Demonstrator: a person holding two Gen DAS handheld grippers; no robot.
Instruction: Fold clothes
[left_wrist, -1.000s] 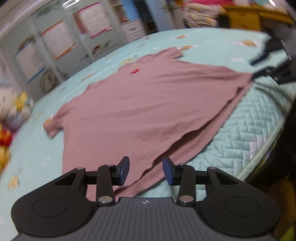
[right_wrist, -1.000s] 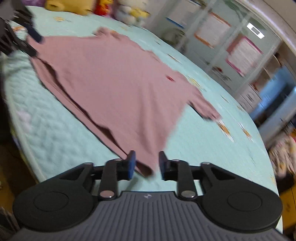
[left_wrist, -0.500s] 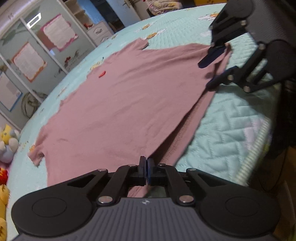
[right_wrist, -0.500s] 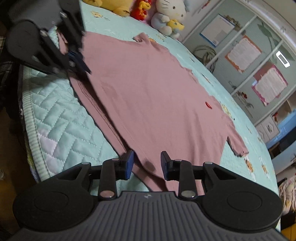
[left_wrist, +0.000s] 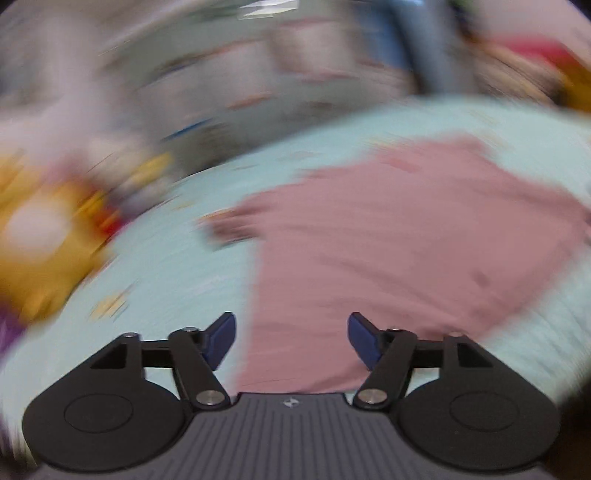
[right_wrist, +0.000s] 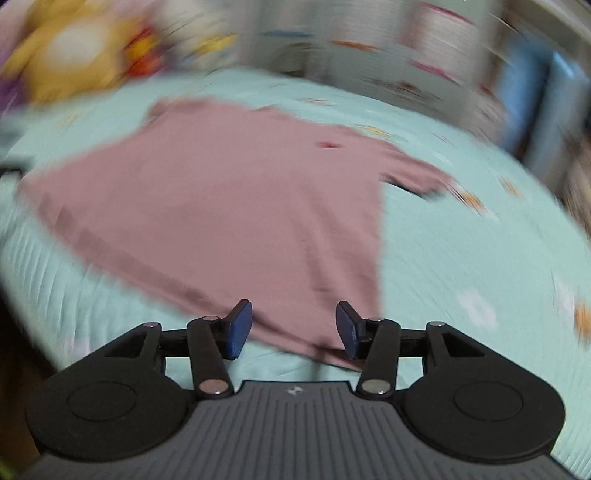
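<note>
Lying spread flat on a mint-green quilted bedspread (right_wrist: 461, 258), the dusty-pink T-shirt (right_wrist: 229, 206) fills the middle of the right wrist view, its hem toward the camera and one short sleeve (right_wrist: 417, 173) reaching out to the right; a small red mark (right_wrist: 328, 144) sits near the collar end. The right gripper (right_wrist: 293, 328) hangs just above the near hem corner with its blue pads (right_wrist: 238, 328) spread apart, the jaws having just been opening, and the cloth lies under the gap rather than pinched between the pads. In the left wrist view, heavily smeared by motion, the same T-shirt (left_wrist: 406, 251) lies to the right of centre on the bedspread (left_wrist: 166, 266), with a sleeve (left_wrist: 229, 225) pointing left. The left gripper (left_wrist: 291, 341) is likewise released, its pads (left_wrist: 219, 341) set wide, the jaws having just been opening; the shirt's near edge shows between them, with no pad pressing on it. Yellow plush toys (left_wrist: 44, 251) blur at the left of that view, and they appear again at the far left corner in the right wrist view (right_wrist: 70, 48).
</note>
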